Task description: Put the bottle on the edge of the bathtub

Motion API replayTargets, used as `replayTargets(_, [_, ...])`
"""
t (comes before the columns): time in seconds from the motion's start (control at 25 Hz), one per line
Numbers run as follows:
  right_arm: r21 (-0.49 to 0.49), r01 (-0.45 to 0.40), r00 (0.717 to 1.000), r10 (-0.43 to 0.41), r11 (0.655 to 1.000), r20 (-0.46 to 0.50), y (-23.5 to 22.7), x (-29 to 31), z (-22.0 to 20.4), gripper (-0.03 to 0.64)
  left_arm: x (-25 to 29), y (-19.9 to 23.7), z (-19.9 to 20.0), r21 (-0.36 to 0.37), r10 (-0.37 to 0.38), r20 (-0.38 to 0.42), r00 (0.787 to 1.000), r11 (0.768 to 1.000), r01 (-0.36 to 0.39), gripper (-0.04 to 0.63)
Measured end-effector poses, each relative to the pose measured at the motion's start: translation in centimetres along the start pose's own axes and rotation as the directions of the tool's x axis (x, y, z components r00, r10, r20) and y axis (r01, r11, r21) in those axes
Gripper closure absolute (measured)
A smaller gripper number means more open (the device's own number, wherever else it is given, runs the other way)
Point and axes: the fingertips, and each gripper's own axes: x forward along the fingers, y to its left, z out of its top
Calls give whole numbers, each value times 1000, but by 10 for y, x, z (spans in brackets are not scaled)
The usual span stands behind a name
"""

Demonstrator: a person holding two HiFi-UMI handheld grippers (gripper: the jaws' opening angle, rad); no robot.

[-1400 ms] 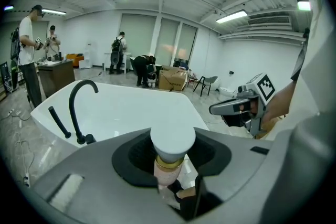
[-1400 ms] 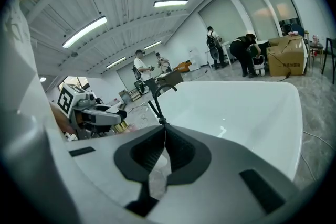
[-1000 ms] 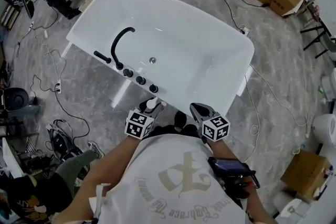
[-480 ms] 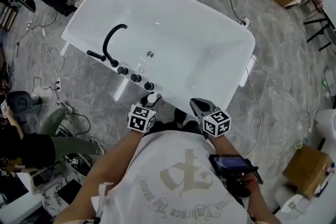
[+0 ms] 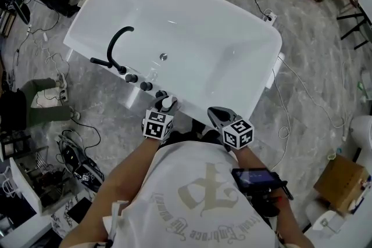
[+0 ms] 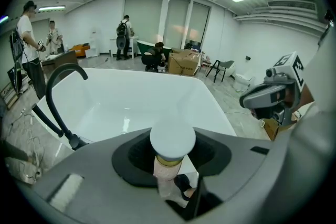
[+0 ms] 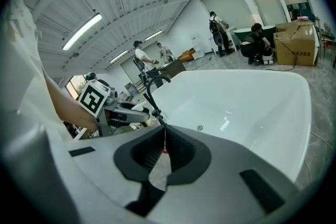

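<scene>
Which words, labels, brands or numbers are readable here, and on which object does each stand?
Nothing here reads with certainty.
On the shirt: curved gothic lettering below an emblem, upside down, too distorted to read.
On the cardboard box: dark print, too small.
On the marker cubes: black-and-white squares only, no words.
On the bottle: no label visible.

the gothic print on the shirt (image 5: 203, 200) cannot be read.

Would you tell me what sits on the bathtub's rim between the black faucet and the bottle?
A row of black knobs lies between the faucet and the bottle, as the head view shows.
</scene>
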Motion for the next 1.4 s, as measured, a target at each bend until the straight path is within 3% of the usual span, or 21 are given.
replayTargets(0.36, [-9,-6,1000,5,1000,-14,-16,3,12,611,10,8,-4,28,47,-24,999,999,-47,440])
replayTargets(0.88, [-23,-46,998,45,999,-45,-15,18,18,611,10,12,-5,8,84,-29,996,996,-84,439])
replayTargets(1.4, [-7,-38,998,37,999,-55,-18,17,8,611,15,5,-10,53,69,-14,998,996,-68,434])
